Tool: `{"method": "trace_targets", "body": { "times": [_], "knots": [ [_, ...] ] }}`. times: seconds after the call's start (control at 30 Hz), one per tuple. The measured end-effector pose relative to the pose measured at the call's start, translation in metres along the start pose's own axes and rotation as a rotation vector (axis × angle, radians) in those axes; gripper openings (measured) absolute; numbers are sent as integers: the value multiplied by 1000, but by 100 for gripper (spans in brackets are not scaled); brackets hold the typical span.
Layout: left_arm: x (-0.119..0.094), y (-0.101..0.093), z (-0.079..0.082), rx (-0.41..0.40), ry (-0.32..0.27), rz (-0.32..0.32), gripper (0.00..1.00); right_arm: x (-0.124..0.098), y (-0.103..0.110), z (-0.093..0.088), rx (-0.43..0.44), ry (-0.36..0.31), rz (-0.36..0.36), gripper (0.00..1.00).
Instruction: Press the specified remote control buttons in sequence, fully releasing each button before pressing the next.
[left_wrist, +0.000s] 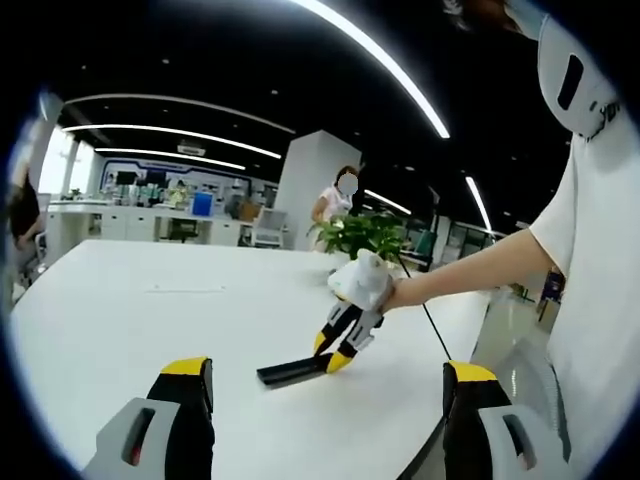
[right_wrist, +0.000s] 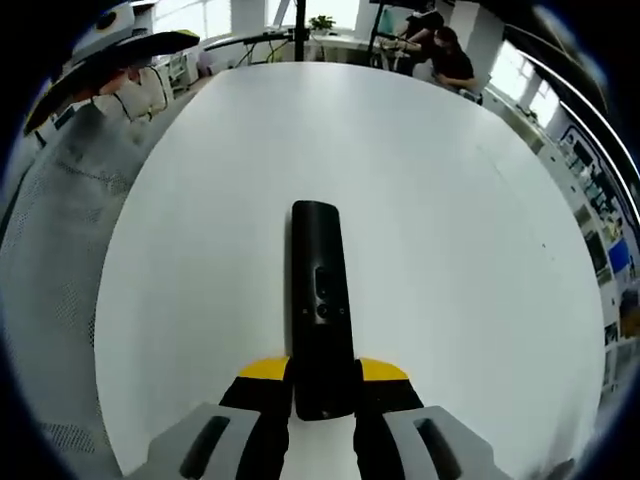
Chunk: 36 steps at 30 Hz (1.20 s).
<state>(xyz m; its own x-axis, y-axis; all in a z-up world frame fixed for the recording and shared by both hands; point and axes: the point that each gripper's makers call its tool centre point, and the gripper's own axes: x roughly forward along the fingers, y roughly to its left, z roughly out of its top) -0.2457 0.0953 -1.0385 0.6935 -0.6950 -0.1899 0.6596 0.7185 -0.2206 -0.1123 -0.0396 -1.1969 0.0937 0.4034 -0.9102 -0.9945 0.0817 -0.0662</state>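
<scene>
Remote control (right_wrist: 321, 305), lying flat on the white worktop (right_wrist: 450, 250), is clamped at its near end between the right gripper (right_wrist: 322, 392) fingers, while the left gripper (left_wrist: 325, 400) fingers are held apart above the worktop; buttons may be missed if it is shifted.

- Your remote (right_wrist: 321, 300) lies flat on the tabletop (right_wrist: 450, 250), its near end between your right gripper's (right_wrist: 322, 385) jaws.
- In your left gripper view, a plant (left_wrist: 360, 235) stands behind the right gripper (left_wrist: 340, 350), at the tabletop's far edge.
</scene>
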Motion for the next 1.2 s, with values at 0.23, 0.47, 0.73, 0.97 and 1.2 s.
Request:
{"method": "trace_targets", "body": {
  "times": [0.23, 0.47, 0.73, 0.97, 1.2],
  "knots": [
    [-3, 2, -2, -5, 1, 9, 99, 0, -14, 0, -29, 21, -28, 21],
    [-4, 4, -2, -8, 1, 18, 99, -1, -28, 2, 16, 9, -43, 20],
    [-5, 1, -2, -8, 1, 18, 99, -2, -20, 0, 92, -3, -27, 23],
    [-6, 0, -2, -13, -4, 21, 99, -10, -11, 1, 230, -108, -43, 29],
    [-6, -1, -1, -15, -8, 22, 99, -38, -9, 20, 503, -391, -119, 48]
  ]
}}
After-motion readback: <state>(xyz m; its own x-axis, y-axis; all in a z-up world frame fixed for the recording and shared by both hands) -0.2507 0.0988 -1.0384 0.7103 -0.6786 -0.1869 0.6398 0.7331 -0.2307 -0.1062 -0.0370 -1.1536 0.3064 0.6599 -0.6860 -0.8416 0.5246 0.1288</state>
